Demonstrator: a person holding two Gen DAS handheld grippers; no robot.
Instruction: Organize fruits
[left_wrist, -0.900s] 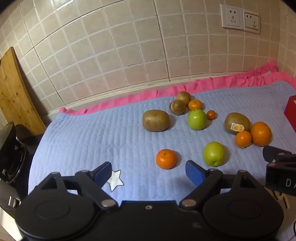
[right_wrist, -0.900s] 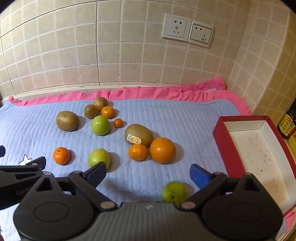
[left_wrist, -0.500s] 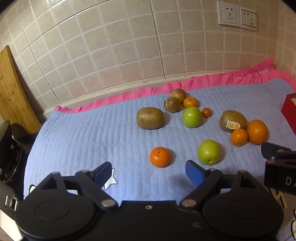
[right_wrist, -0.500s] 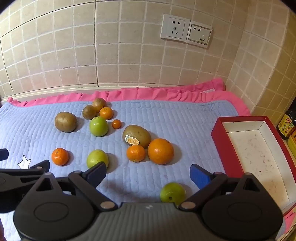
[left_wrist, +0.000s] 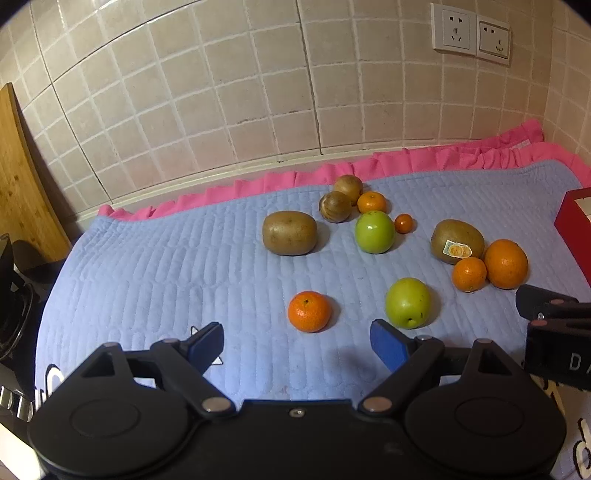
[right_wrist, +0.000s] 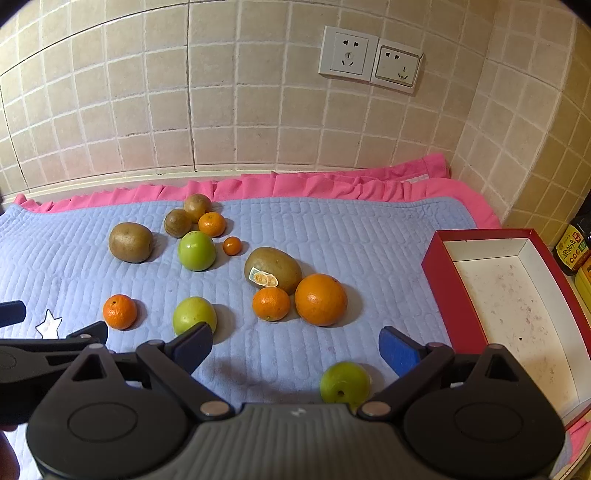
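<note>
Left wrist view: left claw (left_wrist: 297, 341) spread wide, empty, above the blue quilted mat (left_wrist: 166, 280) on the surface. A mandarin (left_wrist: 308, 311) lies just ahead between the pads; a green apple (left_wrist: 408, 302) sits beside the right pad. Vs. 0.9 s ago, fruits appear lower and nearer, i.e. claw has advanced.

Right wrist view: right claw (right_wrist: 295, 347) also wide, empty. Another green apple (right_wrist: 344, 382) lies close below, near the right pad; red box (right_wrist: 443, 280) w/ nothing inside stands to the right. Little changed vs. earlier.

Step, judged: approach before first pick. Next: lower over one fruit, close, carry to box.
</note>
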